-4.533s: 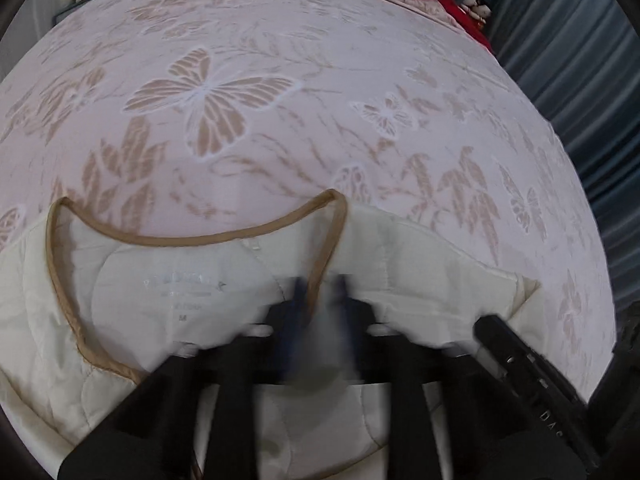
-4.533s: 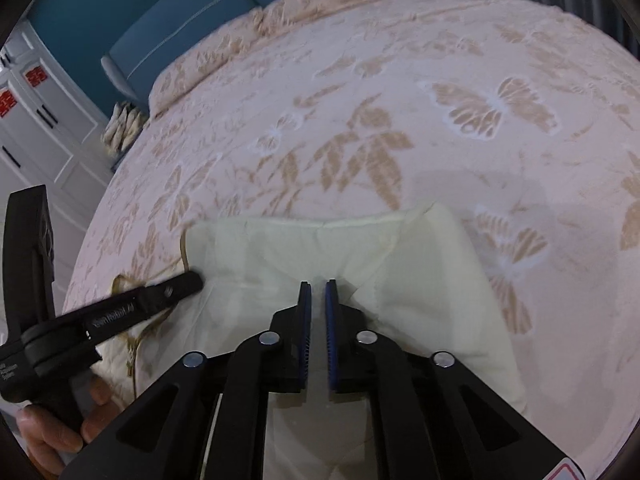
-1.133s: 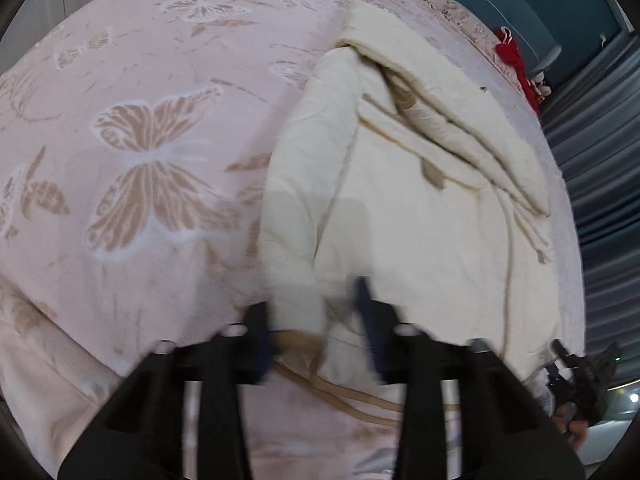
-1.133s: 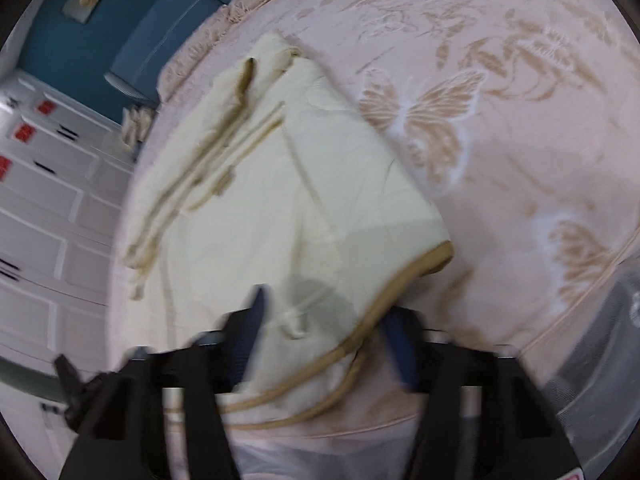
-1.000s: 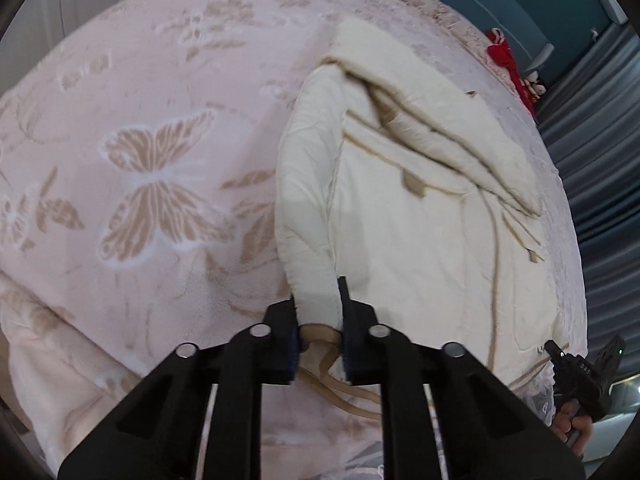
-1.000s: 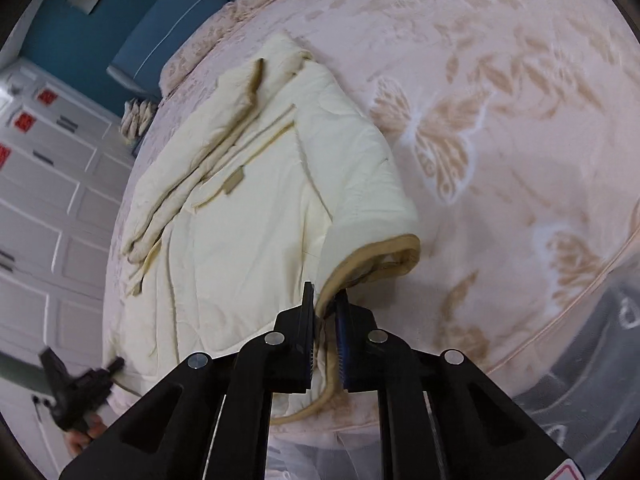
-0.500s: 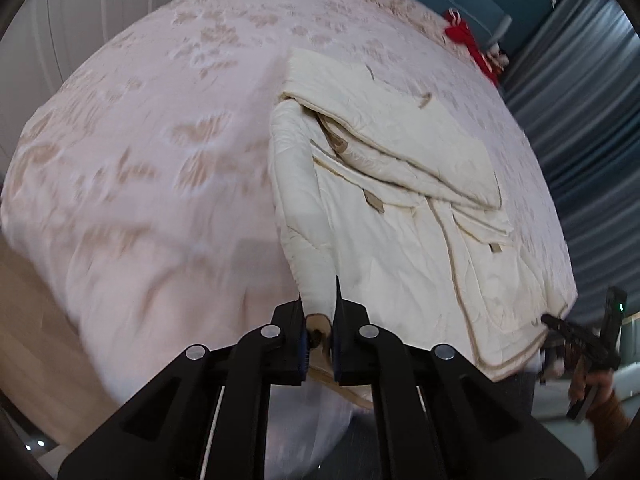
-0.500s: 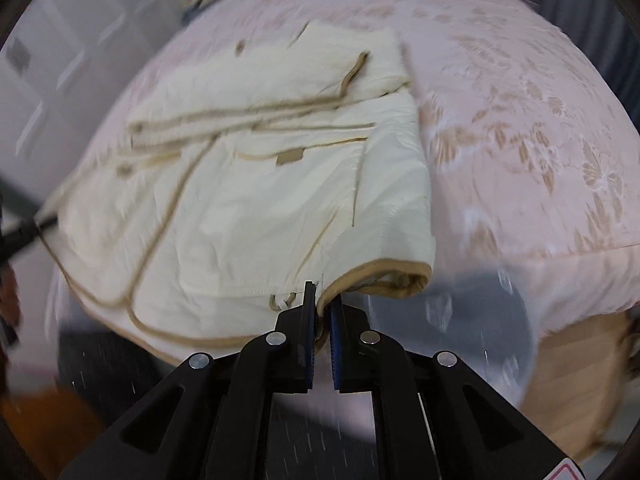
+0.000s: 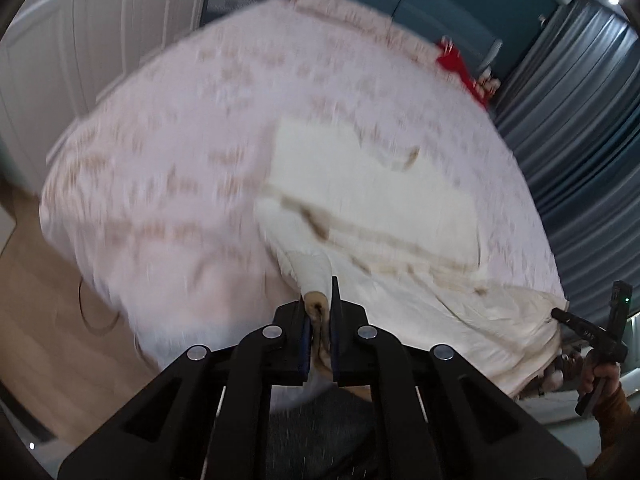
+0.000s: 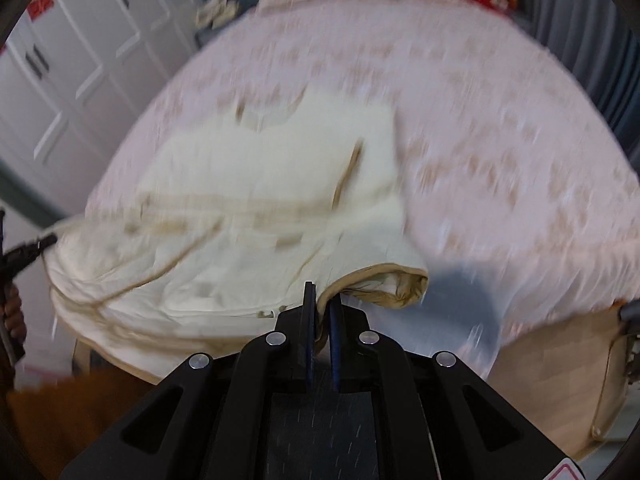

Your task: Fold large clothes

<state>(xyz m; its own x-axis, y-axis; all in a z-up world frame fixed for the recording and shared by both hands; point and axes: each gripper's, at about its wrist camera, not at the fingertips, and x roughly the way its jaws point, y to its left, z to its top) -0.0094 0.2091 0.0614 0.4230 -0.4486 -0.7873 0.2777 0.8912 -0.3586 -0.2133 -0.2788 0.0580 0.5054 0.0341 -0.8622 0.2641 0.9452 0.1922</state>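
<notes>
Nearest the left wrist camera, the left hand-held gripper [image 9: 319, 312] is pressed together on a tan-edged cuff of the cream coat [image 9: 372, 200], the sleeve rising out from between its jaws. In the right wrist view, the right hand-held gripper [image 10: 322, 304] likewise pinches the tan-trimmed hem beside the other cuff.

Beyond both, the coat lies spread over the near half of the bed [image 9: 180, 140], its lower edge drooping off the bedside toward the person. The far part looks doubled over into a flat slab, with tan piping running across the middle. I judge the folding about half done: the top appears folded, while the sleeves and lower part remain to be brought over and squared.

Motion blur smears both views, so the seams, pockets and number of layers are hard to make out. A red item [image 9: 460, 68] lies at the bed's far end, unidentifiable.
</notes>
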